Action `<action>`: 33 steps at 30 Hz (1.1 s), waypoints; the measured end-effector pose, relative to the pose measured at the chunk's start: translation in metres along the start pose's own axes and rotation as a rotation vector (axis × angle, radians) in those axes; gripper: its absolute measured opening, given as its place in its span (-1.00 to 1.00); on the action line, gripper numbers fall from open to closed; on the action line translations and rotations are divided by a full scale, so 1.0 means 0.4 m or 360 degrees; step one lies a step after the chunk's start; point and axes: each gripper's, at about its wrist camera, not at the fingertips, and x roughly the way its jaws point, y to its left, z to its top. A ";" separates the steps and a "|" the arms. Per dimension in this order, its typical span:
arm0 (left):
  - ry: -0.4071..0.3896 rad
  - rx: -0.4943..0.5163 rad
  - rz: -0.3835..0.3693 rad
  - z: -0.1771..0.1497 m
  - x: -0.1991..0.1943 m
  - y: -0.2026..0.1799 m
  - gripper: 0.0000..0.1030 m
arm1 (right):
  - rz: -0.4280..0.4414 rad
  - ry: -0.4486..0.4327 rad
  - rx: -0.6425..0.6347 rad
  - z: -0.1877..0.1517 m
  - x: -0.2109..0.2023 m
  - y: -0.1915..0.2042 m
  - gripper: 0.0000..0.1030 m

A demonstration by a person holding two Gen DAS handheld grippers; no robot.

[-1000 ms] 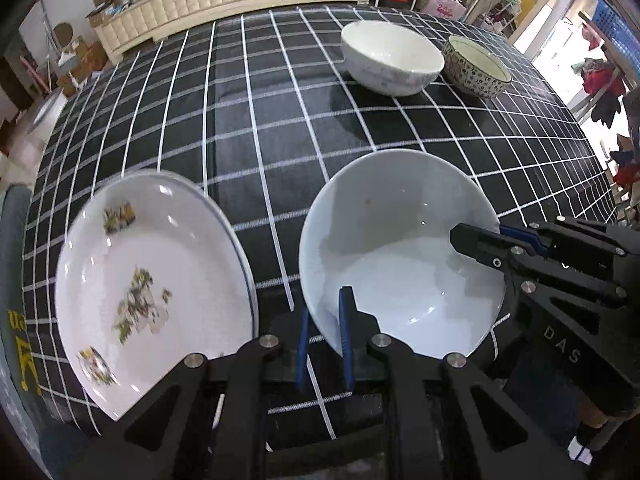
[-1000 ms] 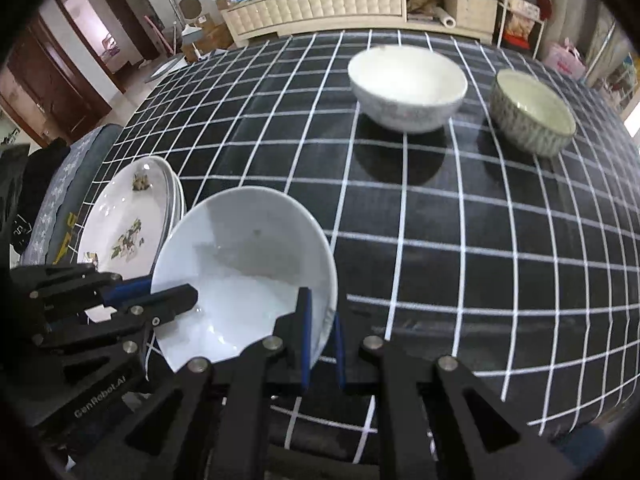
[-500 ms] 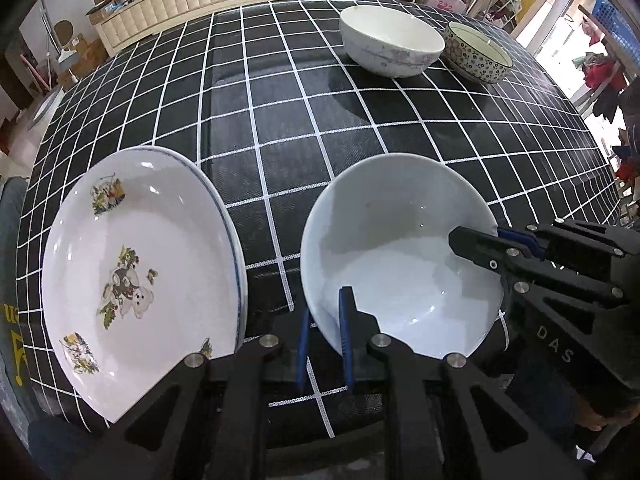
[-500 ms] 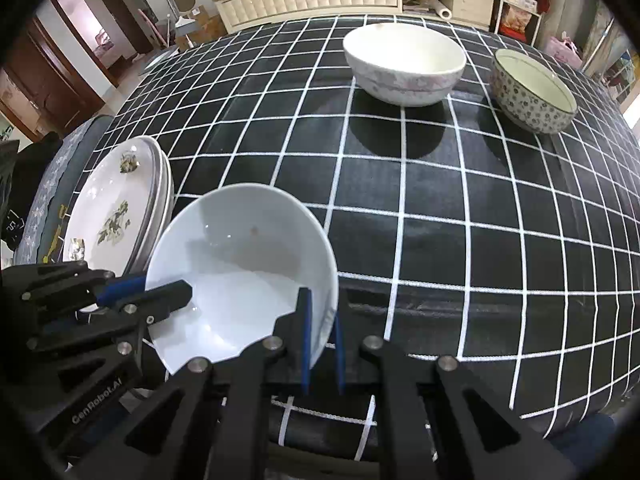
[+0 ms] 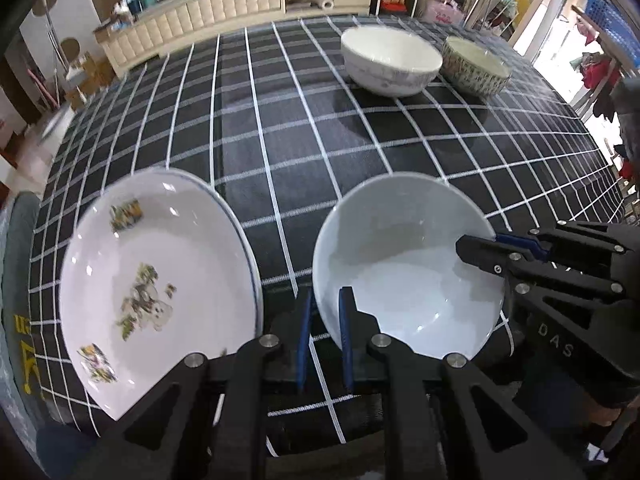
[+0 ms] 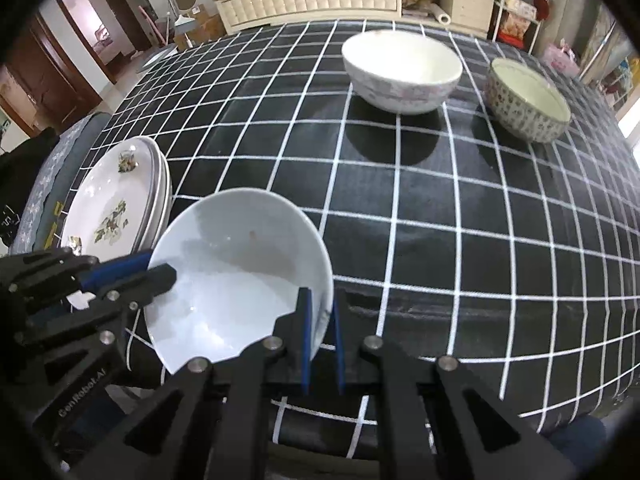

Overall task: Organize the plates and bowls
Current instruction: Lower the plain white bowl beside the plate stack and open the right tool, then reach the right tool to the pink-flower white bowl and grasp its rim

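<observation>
A plain white bowl (image 5: 404, 264) is held by both grippers above the near edge of the checked table. My left gripper (image 5: 324, 312) is shut on its left rim. My right gripper (image 6: 320, 312) is shut on its right rim; the bowl also shows in the right wrist view (image 6: 240, 272). A stack of white plates with a cartoon print (image 5: 156, 280) sits left of the bowl, also in the right wrist view (image 6: 116, 196). A large white bowl (image 5: 390, 60) and a patterned bowl (image 5: 476, 66) stand at the far side.
The table wears a black cloth with white grid lines (image 6: 460, 208). A padded chair back (image 6: 64, 152) stands at the table's left. A long cream sideboard (image 5: 224, 4) runs behind the table.
Both grippers have carried the white bowl a little forward and lower over the table. The far bowls look nearer. Both grips hold unchanged.
</observation>
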 end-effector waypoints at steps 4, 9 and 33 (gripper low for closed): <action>-0.0008 -0.0023 -0.0012 0.009 -0.009 0.012 -0.77 | 0.0017 0.0002 0.0034 0.002 -0.011 -0.011 -0.74; -0.0024 -0.0026 0.0011 0.016 -0.025 0.016 -0.76 | 0.0016 -0.0015 0.0038 0.008 -0.031 -0.016 -0.74; -0.0151 0.0042 0.0017 0.174 -0.102 0.006 -0.46 | -0.0032 -0.0181 0.0080 0.150 -0.137 -0.087 -0.74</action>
